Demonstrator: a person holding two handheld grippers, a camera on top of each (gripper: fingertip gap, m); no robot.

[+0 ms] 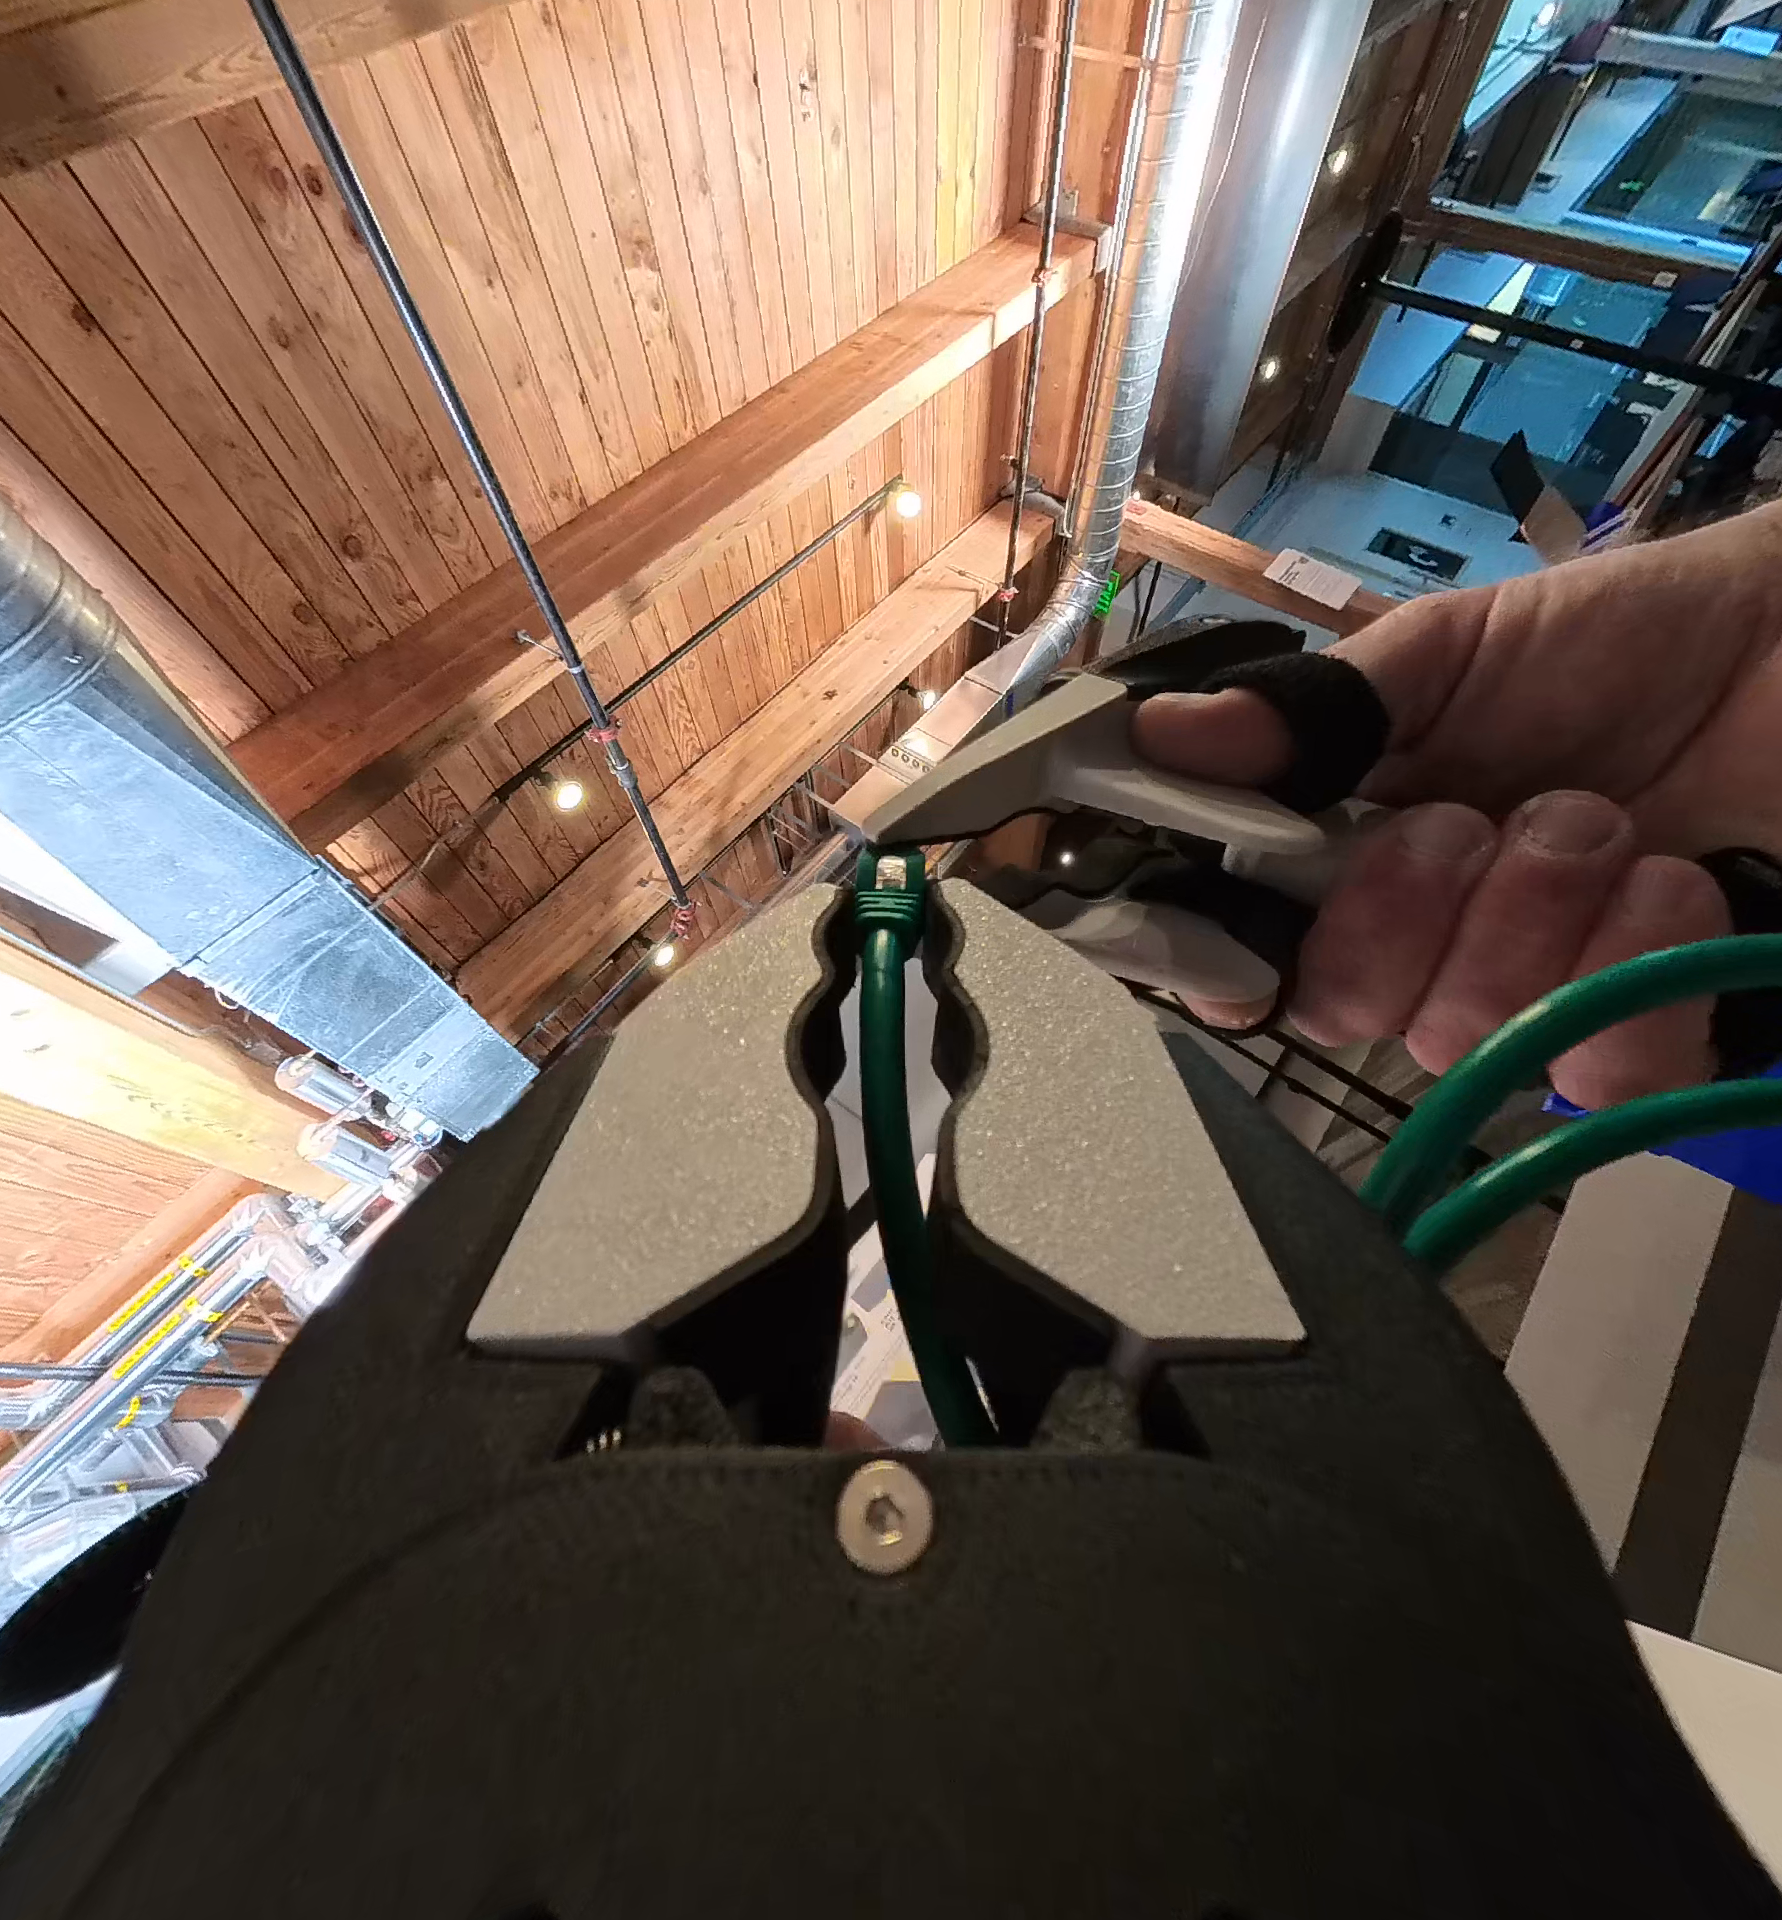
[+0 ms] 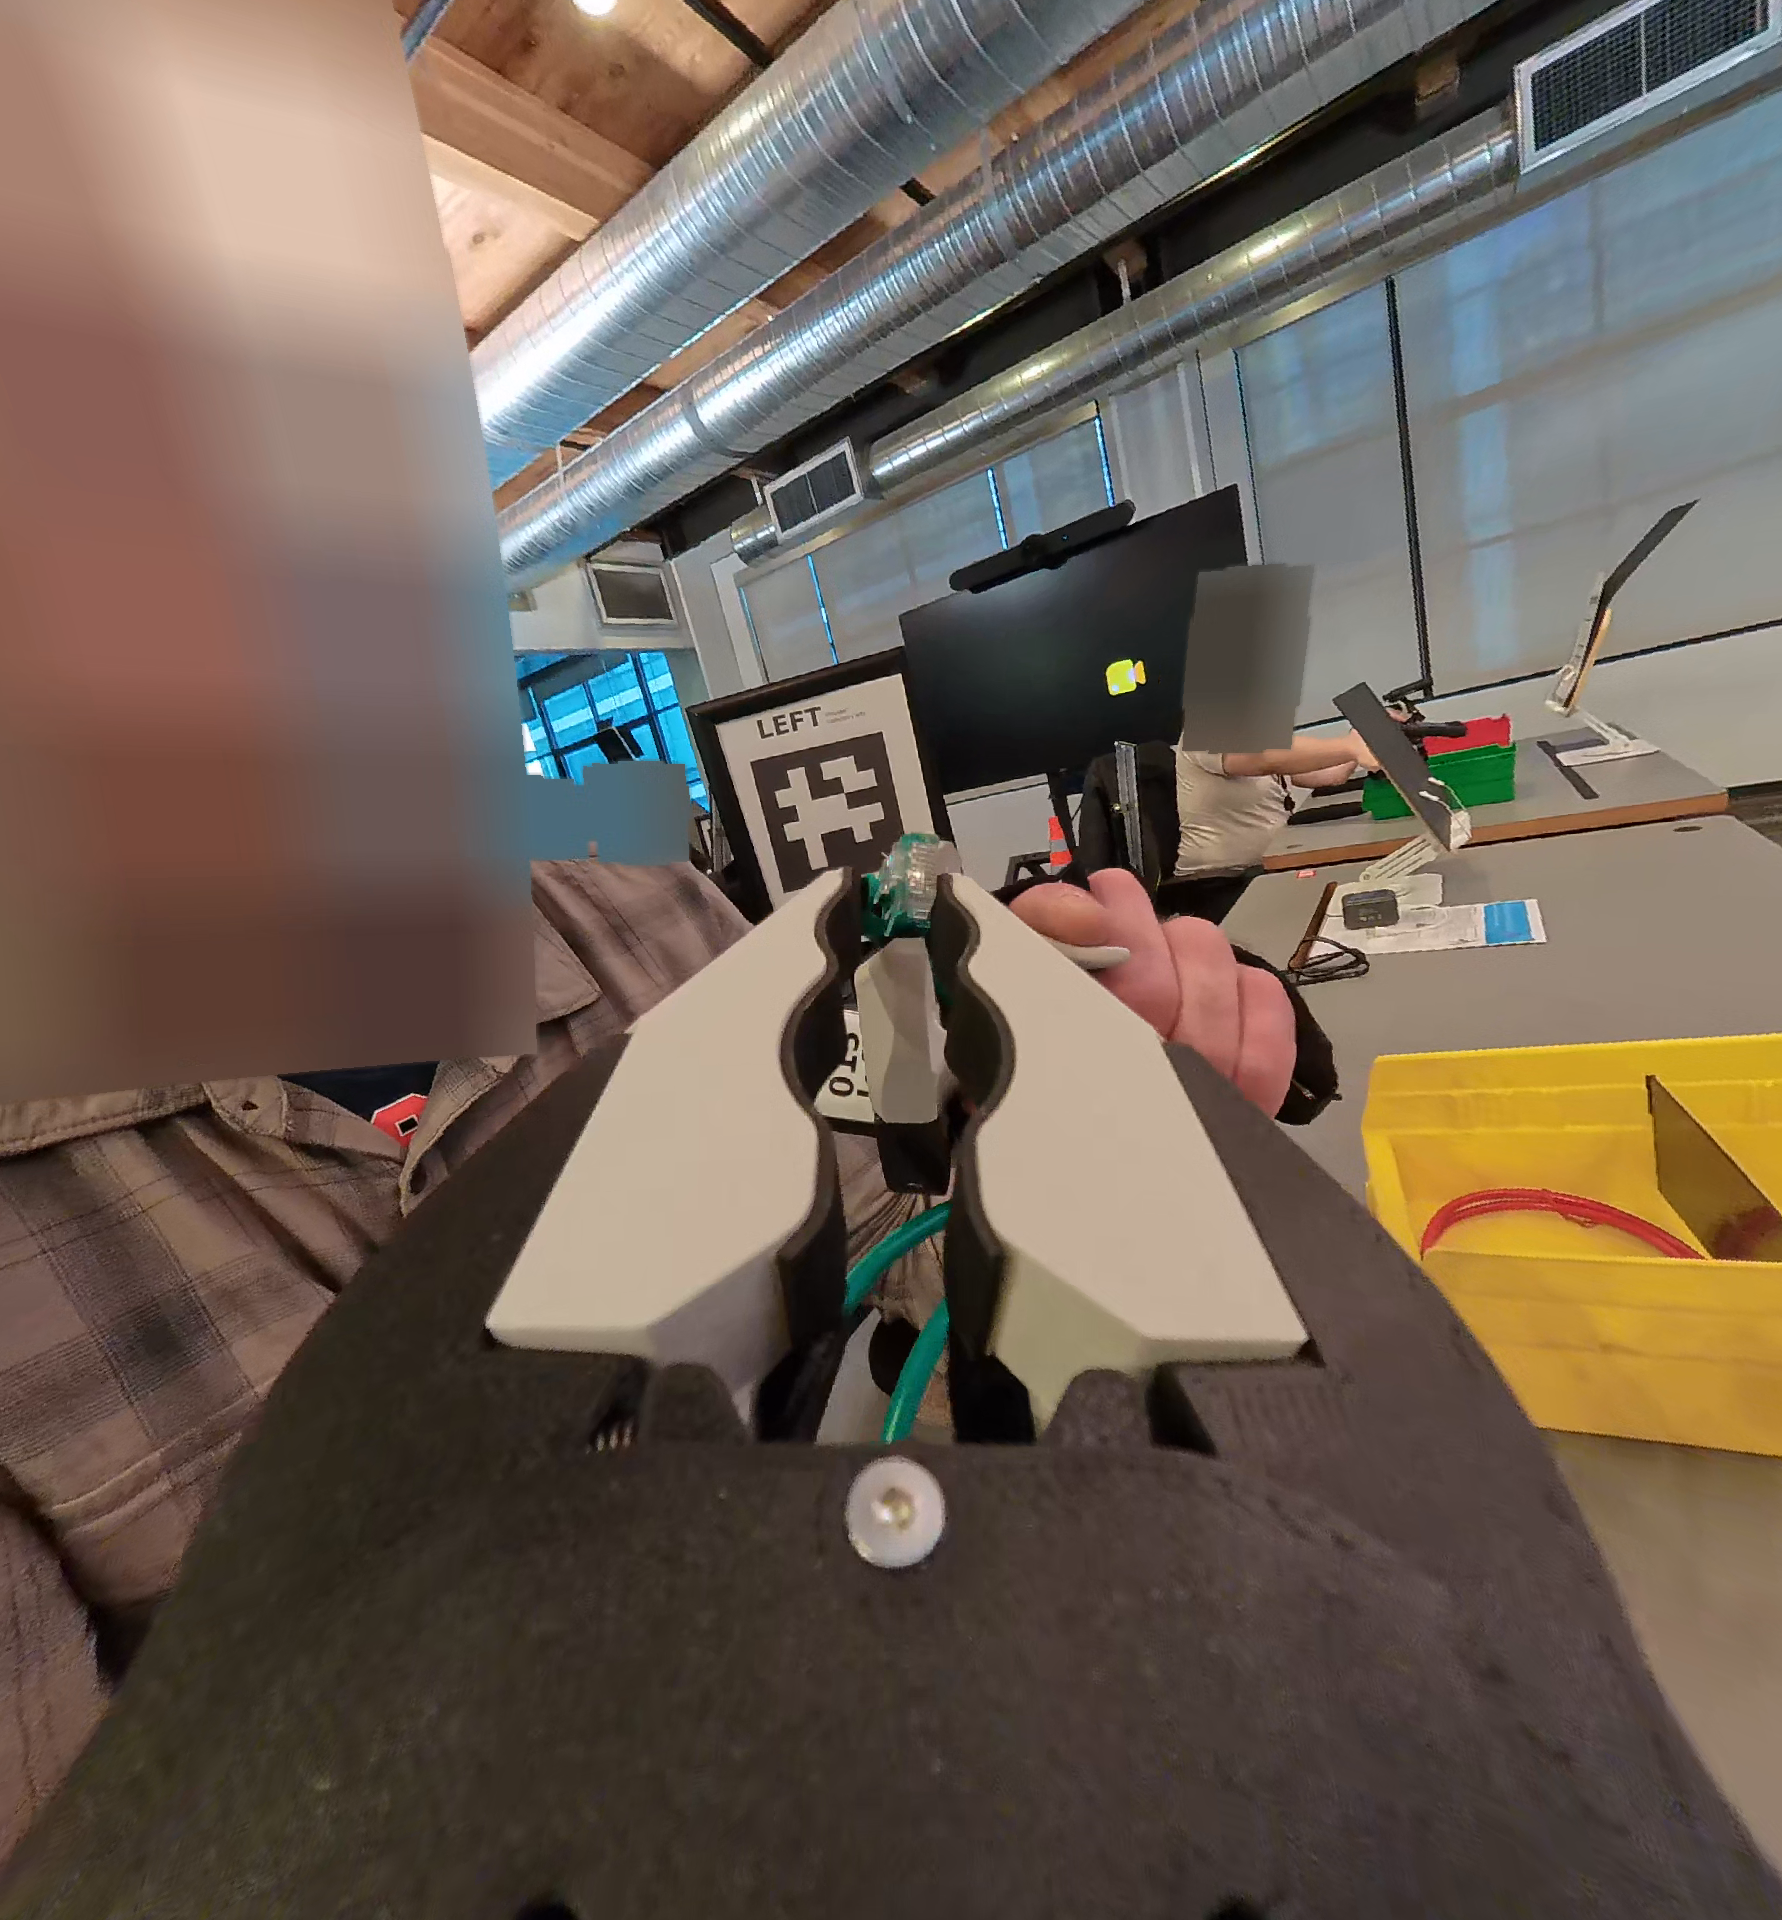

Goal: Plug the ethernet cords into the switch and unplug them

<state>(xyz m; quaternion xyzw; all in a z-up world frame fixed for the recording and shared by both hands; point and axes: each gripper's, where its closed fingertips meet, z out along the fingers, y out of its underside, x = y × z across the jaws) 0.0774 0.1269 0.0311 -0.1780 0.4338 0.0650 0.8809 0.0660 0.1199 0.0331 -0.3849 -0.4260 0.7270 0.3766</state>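
A green ethernet cord (image 1: 885, 1091) runs up between the fingers of my left gripper (image 1: 892, 906), which is shut on it just below its plug (image 1: 893, 875) and points at the ceiling. One finger (image 1: 991, 764) of my right gripper reaches in from the right and touches the plug's tip. In the right wrist view my right gripper (image 2: 902, 891) is shut on the clear plug (image 2: 913, 864), with a left gripper finger (image 2: 902, 1039) behind it. More green cord (image 1: 1593, 1039) loops at the right. The switch is not in view.
A yellow bin (image 2: 1593, 1351) holding a red cable (image 2: 1552, 1210) stands on the grey table (image 2: 1438, 987) at right. A person in a plaid shirt (image 2: 139, 1247) is close on the left. A marker board (image 2: 825, 800), a monitor (image 2: 1053, 665) and a seated person (image 2: 1230, 800) are farther back. Both grippers' tips are close together, under 4 cm apart.
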